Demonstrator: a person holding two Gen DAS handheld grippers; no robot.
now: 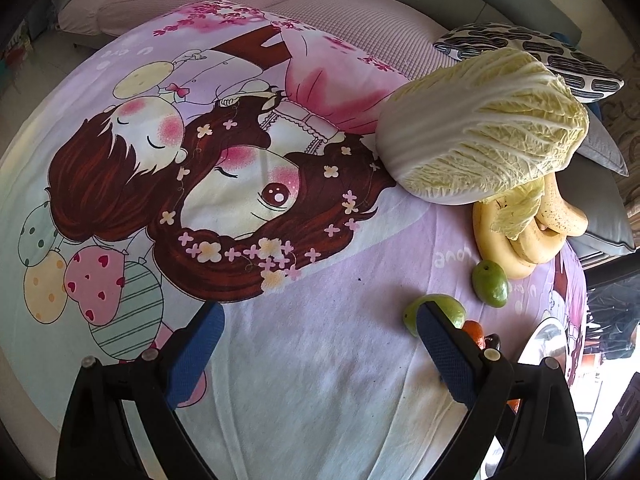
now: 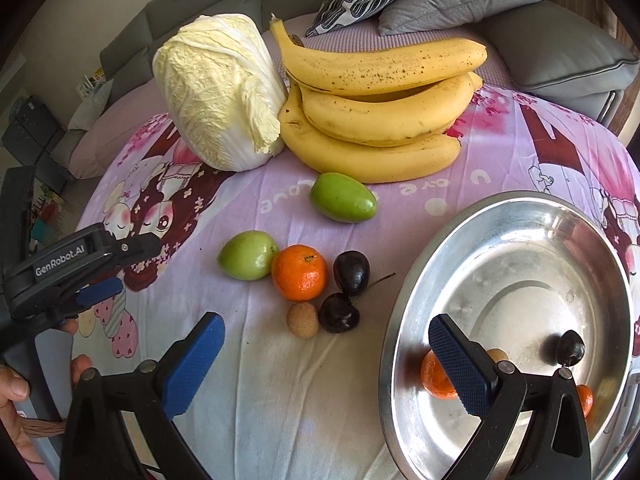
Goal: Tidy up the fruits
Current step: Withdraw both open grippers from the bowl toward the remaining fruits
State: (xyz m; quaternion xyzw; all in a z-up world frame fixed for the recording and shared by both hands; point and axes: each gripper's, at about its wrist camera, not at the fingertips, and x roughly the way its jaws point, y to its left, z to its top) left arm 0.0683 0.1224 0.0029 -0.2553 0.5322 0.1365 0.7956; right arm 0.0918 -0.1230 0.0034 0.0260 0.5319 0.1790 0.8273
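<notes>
The right gripper (image 2: 326,360) hangs with jaws released and empty at the near rim of the metal bowl (image 2: 400,360), which holds an orange (image 2: 434,380) and a dark plum (image 2: 572,347). Left of the bowl on the cartoon cloth (image 2: 280,400) lie another orange (image 2: 299,272), two plums (image 2: 351,273), green fruits (image 2: 343,197), bananas (image 2: 380,120) and a cabbage (image 2: 216,92). The left gripper (image 1: 320,340) is spread wide, holding nothing.

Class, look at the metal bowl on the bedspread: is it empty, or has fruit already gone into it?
Not empty. The metal bowl already holds an orange and a dark cherry; most of its floor is bare.
</notes>
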